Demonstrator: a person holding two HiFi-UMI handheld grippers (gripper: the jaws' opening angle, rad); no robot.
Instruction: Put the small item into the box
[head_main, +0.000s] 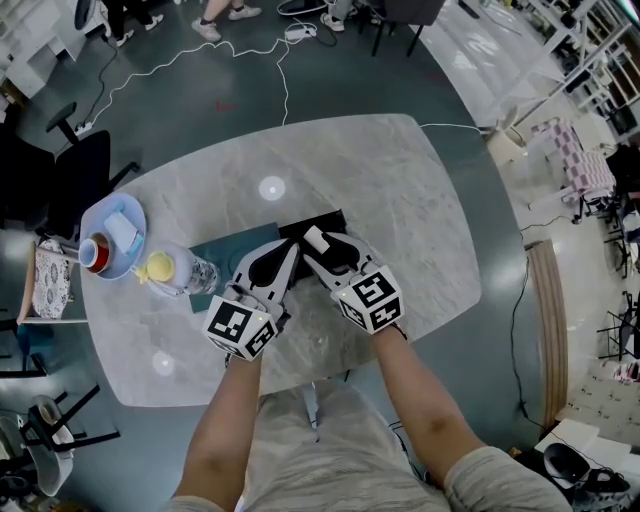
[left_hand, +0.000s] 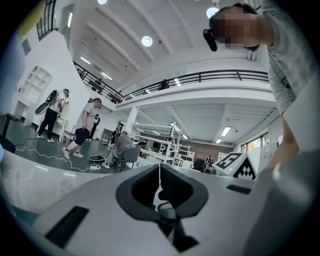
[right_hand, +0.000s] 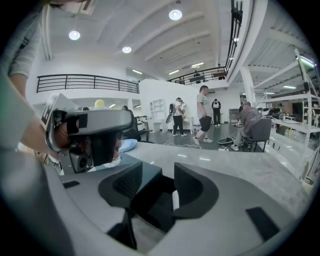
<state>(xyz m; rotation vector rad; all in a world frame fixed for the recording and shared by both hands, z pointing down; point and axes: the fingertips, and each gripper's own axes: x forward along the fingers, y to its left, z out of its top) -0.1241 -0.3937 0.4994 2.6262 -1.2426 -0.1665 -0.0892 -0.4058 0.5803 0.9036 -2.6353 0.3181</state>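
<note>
A black box lies at the table's middle on a teal mat. Both grippers point at it side by side. My left gripper has its jaws closed together, only a thin line between them; I see nothing held. My right gripper is open, and the box's dark top shows through the gap just below the jaws. A small white sliver lies against the right jaw's inner face; I cannot tell what it is. No small item shows clearly.
A blue plate with a red cup sits at the table's left edge, a clear bottle with a yellow cap lying beside it. Chairs, a floor cable and standing people surround the table.
</note>
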